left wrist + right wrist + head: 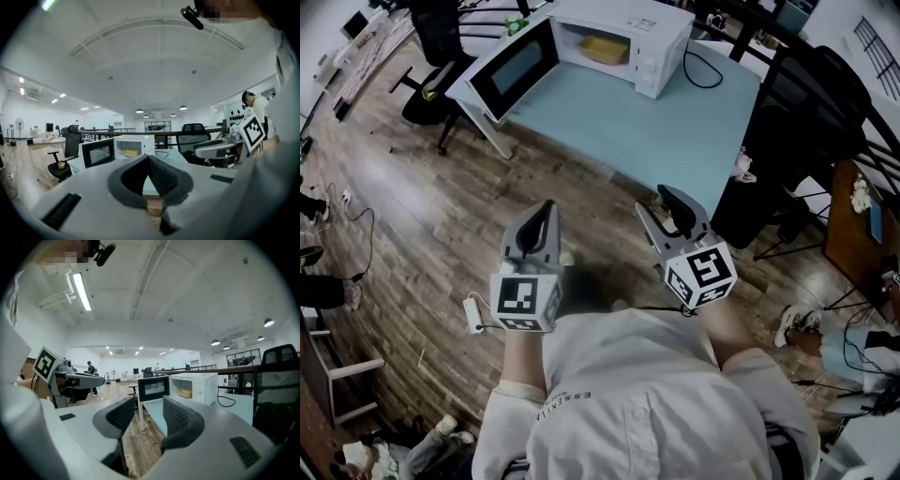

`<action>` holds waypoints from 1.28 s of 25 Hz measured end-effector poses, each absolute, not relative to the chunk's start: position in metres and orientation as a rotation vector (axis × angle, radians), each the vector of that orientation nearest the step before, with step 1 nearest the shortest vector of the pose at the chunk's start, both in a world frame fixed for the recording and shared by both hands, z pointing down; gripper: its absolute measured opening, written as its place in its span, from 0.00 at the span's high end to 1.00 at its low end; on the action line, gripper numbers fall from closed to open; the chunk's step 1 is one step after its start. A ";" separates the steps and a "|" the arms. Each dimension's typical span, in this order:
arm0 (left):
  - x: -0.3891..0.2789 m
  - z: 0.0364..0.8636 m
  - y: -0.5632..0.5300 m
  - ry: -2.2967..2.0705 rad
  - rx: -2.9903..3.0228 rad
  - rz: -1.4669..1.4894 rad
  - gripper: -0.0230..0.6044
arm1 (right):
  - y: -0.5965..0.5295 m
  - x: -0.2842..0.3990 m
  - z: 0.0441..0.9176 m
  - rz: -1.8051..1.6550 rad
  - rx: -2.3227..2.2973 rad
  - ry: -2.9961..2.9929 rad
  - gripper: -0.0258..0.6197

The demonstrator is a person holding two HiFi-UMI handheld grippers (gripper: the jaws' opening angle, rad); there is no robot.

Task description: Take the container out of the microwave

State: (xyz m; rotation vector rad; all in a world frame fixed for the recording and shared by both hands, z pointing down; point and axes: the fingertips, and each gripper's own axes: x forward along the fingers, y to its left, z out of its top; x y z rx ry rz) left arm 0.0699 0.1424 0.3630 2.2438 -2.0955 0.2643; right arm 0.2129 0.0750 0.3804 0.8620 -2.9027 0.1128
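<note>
A white microwave (623, 37) stands at the far end of a light blue table (675, 131) with its door (514, 67) swung open to the left. A yellow container (605, 49) sits inside the cavity. Both grippers hover over the wooden floor, well short of the table's near edge and apart from the microwave. My left gripper (546, 211) has its pads meeting at the tips, with nothing between them. My right gripper (667, 208) is open and empty. The container (184, 393) shows beyond the right jaws, and the microwave (136, 145) beyond the left jaws.
A black office chair (431, 56) stands left of the table and another black chair (806, 112) at its right edge. A black cable (705, 70) lies on the table beside the microwave. A white power strip (473, 314) lies on the floor near my left gripper.
</note>
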 end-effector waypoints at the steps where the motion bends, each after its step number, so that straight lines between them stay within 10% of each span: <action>1: 0.065 0.364 0.137 -2.093 2.242 0.261 0.98 | 0.070 0.209 0.382 0.114 0.861 -2.897 0.68; 32: -0.173 0.377 -0.188 -1.435 2.708 0.382 0.98 | -0.214 -0.053 0.424 0.200 1.193 -2.445 0.68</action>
